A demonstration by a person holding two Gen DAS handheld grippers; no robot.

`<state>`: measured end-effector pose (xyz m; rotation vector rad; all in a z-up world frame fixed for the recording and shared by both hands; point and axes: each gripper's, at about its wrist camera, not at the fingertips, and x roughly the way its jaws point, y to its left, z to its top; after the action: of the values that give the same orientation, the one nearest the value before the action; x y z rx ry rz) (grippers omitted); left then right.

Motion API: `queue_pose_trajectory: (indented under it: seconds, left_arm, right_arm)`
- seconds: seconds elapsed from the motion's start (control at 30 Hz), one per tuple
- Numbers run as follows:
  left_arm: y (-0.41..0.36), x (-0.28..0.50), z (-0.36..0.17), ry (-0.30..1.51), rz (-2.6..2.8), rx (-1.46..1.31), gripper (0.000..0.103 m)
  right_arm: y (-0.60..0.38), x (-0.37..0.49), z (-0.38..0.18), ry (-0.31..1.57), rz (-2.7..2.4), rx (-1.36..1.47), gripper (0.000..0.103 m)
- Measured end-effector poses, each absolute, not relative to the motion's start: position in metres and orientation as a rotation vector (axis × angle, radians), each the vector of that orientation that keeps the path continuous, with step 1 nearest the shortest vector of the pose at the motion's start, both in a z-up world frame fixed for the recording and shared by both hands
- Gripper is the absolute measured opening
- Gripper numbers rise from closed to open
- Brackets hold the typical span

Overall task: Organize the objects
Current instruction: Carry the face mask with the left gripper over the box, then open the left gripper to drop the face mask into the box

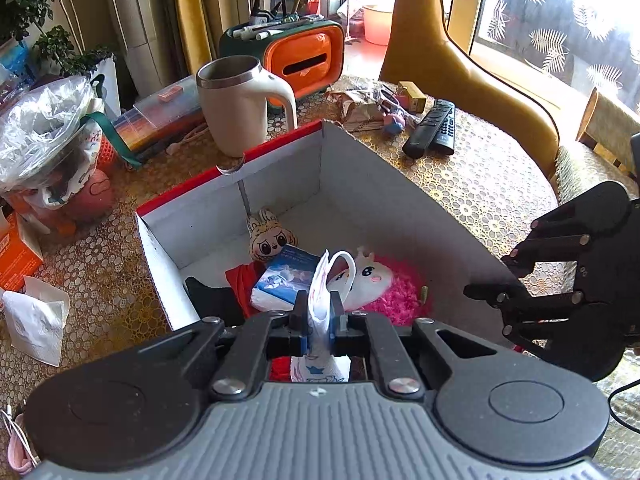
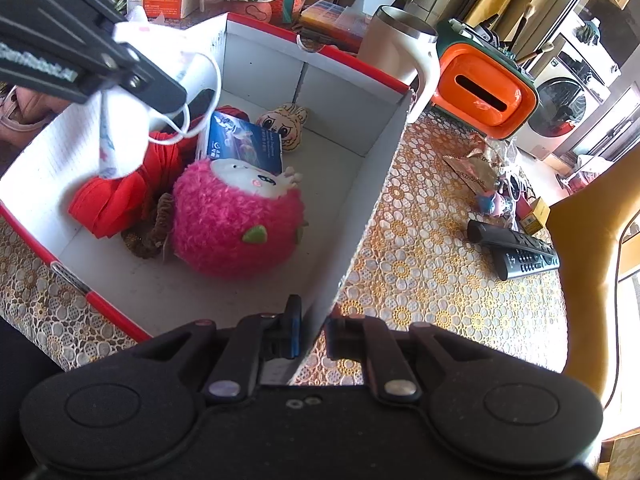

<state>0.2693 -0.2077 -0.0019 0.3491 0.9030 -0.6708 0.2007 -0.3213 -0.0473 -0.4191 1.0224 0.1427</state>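
Note:
A white box with a red rim (image 1: 224, 184) stands open on the table. My left gripper (image 1: 320, 312) is shut on a white printed face mask (image 1: 320, 292), which hangs over the box with its ear loops dangling. In the right wrist view the mask (image 2: 120, 148) droops from the left gripper (image 2: 160, 88) above a red cloth (image 2: 120, 200). Inside lie a pink plush toy (image 2: 236, 220), a blue tissue packet (image 2: 244, 144) and a small rabbit doll (image 2: 284, 124). My right gripper (image 2: 316, 328) is shut on the box's right wall (image 2: 360, 208).
Behind the box stand a cream mug (image 1: 236, 100) and an orange organizer with brushes (image 1: 304, 60). Two black remotes (image 1: 432, 128) and small clutter lie to the right on the lace tablecloth. At the left are a plastic bag (image 1: 44, 132), an orange carton (image 1: 16, 256) and a crumpled tissue (image 1: 36, 320).

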Motion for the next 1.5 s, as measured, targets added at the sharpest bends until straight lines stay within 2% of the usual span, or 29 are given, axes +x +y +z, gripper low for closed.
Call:
queue_pose_trajectory:
  seconds: [0.7, 0.8, 0.83, 0.9, 0.97, 1.03, 1.5]
  left_arm:
    - [-0.222, 0.289, -0.051, 1.026, -0.645, 0.4, 0.009]
    - [-0.221, 0.287, -0.052, 1.025, -0.644, 0.402, 0.013]
    - [-0.22, 0.287, -0.052, 1.023, -0.639, 0.401, 0.017]
    - [-0.218, 0.286, -0.051, 1.019, -0.63, 0.394, 0.027]
    - [-0.215, 0.284, -0.05, 1.009, -0.629, 0.384, 0.046]
    - [-0.212, 0.281, -0.047, 0.993, -0.629, 0.376, 0.058]
    - [-0.177, 0.252, -0.017, 0.933, -0.681, 0.342, 0.058]
  right_arm:
    - [-0.323, 0.201, -0.048, 1.027, 0.143, -0.402, 0.01]
    - [-0.323, 0.201, -0.048, 1.027, 0.14, -0.403, 0.01]
    - [-0.323, 0.201, -0.048, 1.028, 0.139, -0.403, 0.01]
    - [-0.323, 0.201, -0.048, 1.029, 0.137, -0.402, 0.01]
    - [-0.323, 0.201, -0.048, 1.03, 0.134, -0.404, 0.01]
    - [-0.322, 0.201, -0.047, 1.031, 0.132, -0.405, 0.01]
    - [-0.32, 0.196, -0.042, 1.03, 0.117, -0.409, 0.01]
